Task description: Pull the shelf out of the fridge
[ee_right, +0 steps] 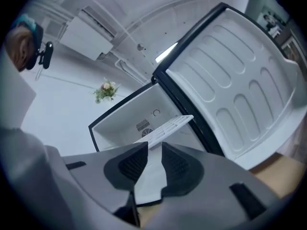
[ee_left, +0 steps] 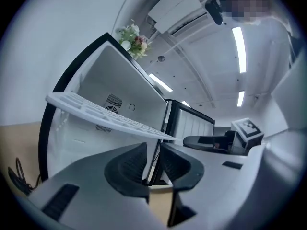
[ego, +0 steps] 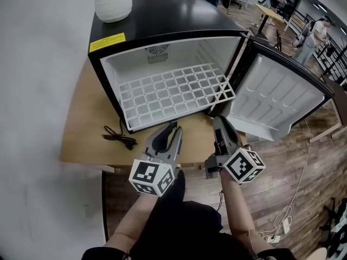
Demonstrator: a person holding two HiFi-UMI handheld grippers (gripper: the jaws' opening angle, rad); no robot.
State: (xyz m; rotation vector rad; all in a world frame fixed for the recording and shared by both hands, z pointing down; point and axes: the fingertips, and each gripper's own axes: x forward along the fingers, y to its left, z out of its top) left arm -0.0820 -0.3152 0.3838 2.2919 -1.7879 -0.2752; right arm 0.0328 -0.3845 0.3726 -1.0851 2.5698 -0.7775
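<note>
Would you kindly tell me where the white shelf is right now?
In the head view, the shelf sits inside the open fridge at centre, with its front right corner poking out beside the door, at the right tool's tip.

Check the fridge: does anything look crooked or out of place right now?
Yes, the white shelf sits askew in the fridge: its right front corner pokes out past the opening toward the open door, while its left side is inside. A black cable also lies loose on the table.
</note>
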